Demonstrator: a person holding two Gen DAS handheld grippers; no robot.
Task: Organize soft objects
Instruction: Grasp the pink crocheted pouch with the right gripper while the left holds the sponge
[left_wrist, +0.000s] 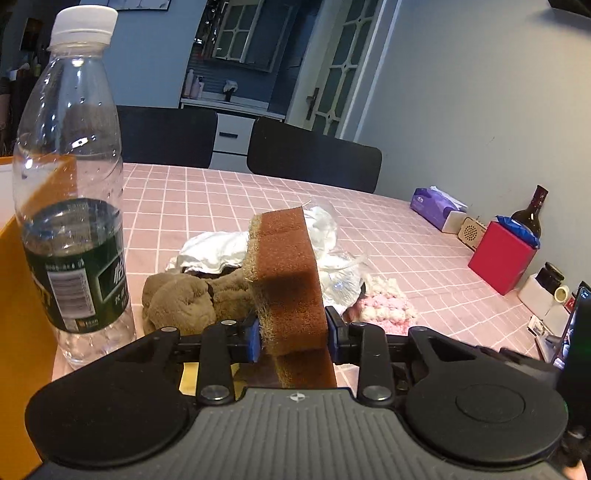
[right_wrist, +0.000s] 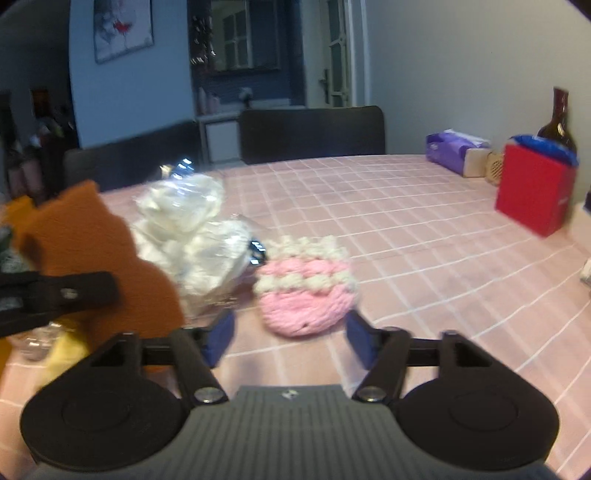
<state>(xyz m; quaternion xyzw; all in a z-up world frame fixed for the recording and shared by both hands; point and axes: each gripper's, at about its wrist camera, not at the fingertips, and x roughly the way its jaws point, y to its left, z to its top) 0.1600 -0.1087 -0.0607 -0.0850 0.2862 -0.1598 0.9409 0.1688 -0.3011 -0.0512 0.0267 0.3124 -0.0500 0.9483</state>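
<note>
Pink checked tablecloth (left_wrist: 221, 199); left tongs (left_wrist: 293, 341) clamping brown sponge (left_wrist: 288, 273) upright.

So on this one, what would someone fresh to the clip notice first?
Probably the brown sponge, standing on edge and clamped in the left gripper, with a tall water bottle looming at the left. Next, the open right gripper facing a pink and white knitted pouch on the pink checked tablecloth, beside a crumpled plastic bag.
</note>
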